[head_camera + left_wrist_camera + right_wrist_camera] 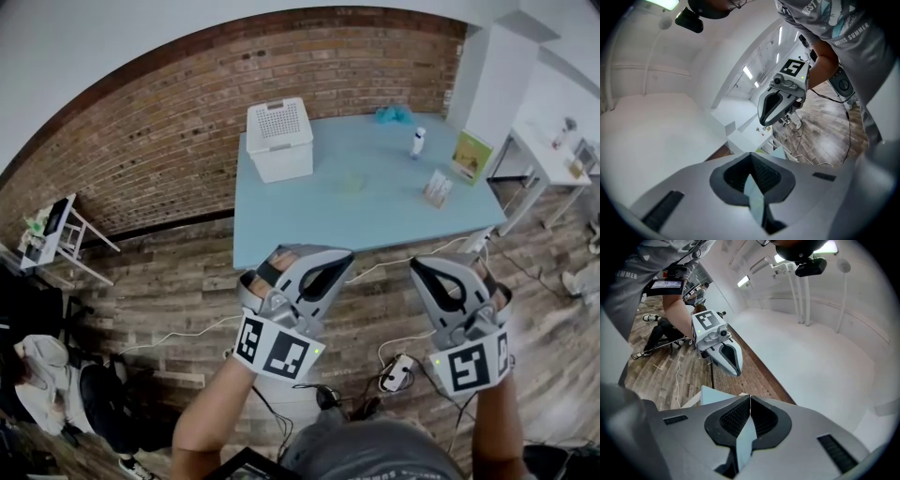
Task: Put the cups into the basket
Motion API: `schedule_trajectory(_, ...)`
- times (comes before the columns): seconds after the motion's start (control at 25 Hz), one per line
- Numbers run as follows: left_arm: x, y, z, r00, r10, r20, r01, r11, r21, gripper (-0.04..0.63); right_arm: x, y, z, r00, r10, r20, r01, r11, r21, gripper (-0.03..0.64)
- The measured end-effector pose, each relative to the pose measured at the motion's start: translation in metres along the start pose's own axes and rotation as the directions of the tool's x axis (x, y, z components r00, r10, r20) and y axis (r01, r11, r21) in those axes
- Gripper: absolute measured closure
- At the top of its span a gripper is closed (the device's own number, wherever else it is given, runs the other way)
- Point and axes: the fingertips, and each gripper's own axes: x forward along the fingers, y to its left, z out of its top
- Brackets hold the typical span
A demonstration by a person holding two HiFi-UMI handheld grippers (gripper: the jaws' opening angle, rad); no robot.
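Both claws shut, empty, short of the table.
My left gripper (343,256) and right gripper (418,264) have jaws together over wood floor (169,281); ahead, blue table (309,220) carries white basket (279,139) at left end, faint clear cup (352,180) mid-table, right of it.

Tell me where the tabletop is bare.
Bare: the near strip of the table, in front of the basket and clear cup. Crowded: the right end, round the bottle, green card and small holder.
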Motion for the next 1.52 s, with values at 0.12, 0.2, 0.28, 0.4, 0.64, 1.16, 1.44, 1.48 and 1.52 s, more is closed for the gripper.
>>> schedule_trajectory(0.12,-0.005,0.007,-0.01,1.0,0.0,0.022,0.001,1.0,-0.016,0.598,0.012,0.004,0.006,1.0,-0.004,-0.019,0.004,1.0,0.0,0.603)
schedule_trajectory(0.2,-0.007,0.009,-0.014,0.999,-0.005,0.033,0.006,1.0,-0.016,0.598,0.016,0.005,0.008,1.0,-0.007,-0.029,0.007,1.0,0.0,0.603)
schedule_trajectory(0.28,-0.007,0.011,-0.018,0.999,-0.008,0.043,0.008,1.0,-0.015,0.598,0.021,0.007,0.009,0.999,-0.008,-0.039,0.008,1.0,-0.002,0.603)
schedule_trajectory(0.4,-0.01,0.015,-0.024,0.999,-0.002,0.05,0.003,1.0,-0.026,0.598,0.028,0.01,0.013,0.999,0.001,-0.041,-0.001,1.0,-0.01,0.603)
schedule_trajectory(0.64,-0.008,0.023,-0.031,0.999,0.002,0.054,0.0,0.999,-0.036,0.598,0.039,0.006,0.014,0.999,0.006,-0.041,-0.007,1.0,-0.01,0.603)
schedule_trajectory(1.16,0.035,0.032,-0.035,1.0,0.007,-0.008,-0.007,1.0,-0.025,0.598,0.051,-0.019,-0.025,0.999,0.033,0.011,-0.033,0.999,0.019,0.603)
schedule_trajectory(1.44,0.076,0.031,-0.028,0.999,0.01,-0.048,-0.01,1.0,-0.001,0.598,0.051,-0.042,-0.06,0.997,0.042,0.06,-0.044,0.999,0.024,0.603)
schedule_trajectory(1.48,0.082,0.032,-0.028,0.999,0.01,-0.054,-0.01,1.0,0.003,0.598,0.05,-0.045,-0.065,0.997,0.044,0.066,-0.046,0.999,0.025,0.603)
schedule_trajectory(1.52,0.088,0.032,-0.027,0.998,0.011,-0.059,-0.011,1.0,0.006,0.598,0.05,-0.048,-0.071,0.996,0.045,0.072,-0.047,0.999,0.026,0.603)
